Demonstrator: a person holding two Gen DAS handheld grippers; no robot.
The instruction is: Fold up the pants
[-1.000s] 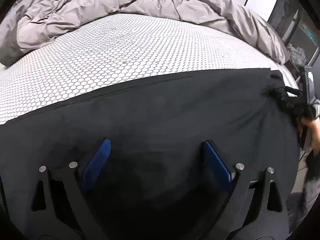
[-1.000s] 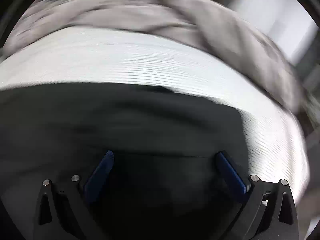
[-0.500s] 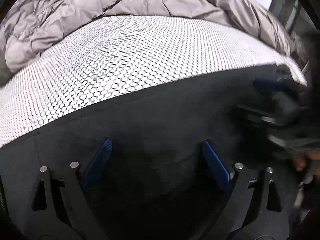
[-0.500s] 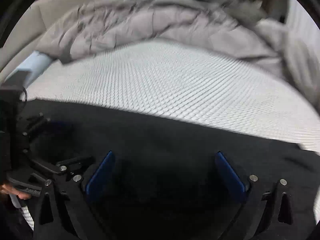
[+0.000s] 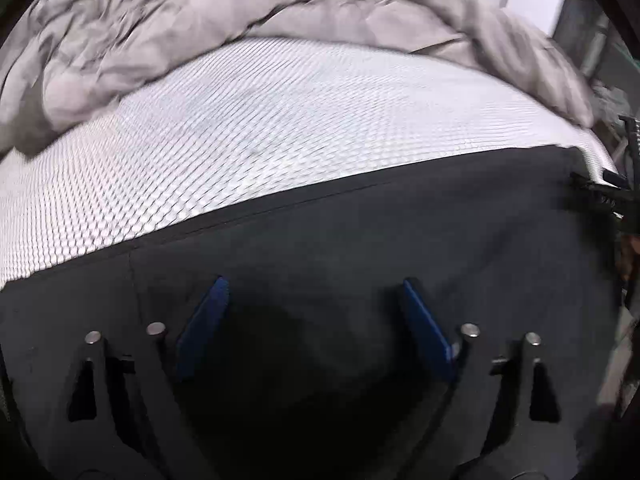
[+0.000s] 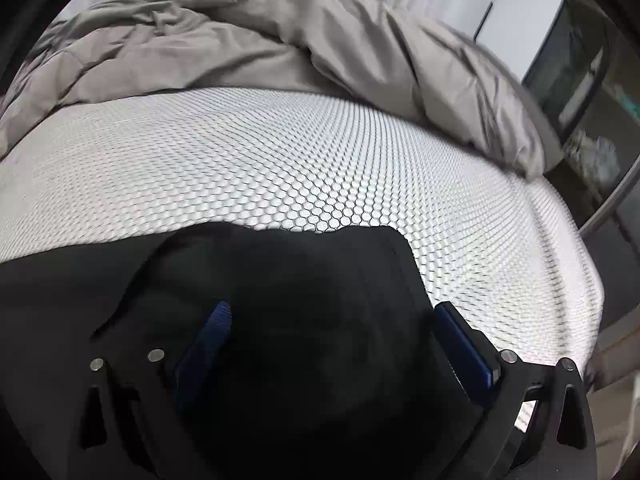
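Black pants (image 5: 360,240) lie flat across the near part of a white honeycomb mattress (image 5: 280,120), with a seamed edge running along their far side. My left gripper (image 5: 314,282) hovers over the middle of the cloth. Its jaws are wide and closing, and the blue pads (image 5: 204,320) press on nothing. In the right wrist view the pants' end (image 6: 320,280) shows a slightly rumpled corner. My right gripper (image 6: 332,308) stands open above that end, the cloth under it and not pinched.
A crumpled grey duvet (image 6: 240,40) is heaped along the back of the mattress (image 6: 280,160). The mattress corner and edge (image 6: 576,280) drop off at the right, with a window frame and clutter (image 6: 592,152) beyond.
The right gripper swung from beside the left gripper back to the pants' right end. The left gripper's pads have drawn slightly closer together.
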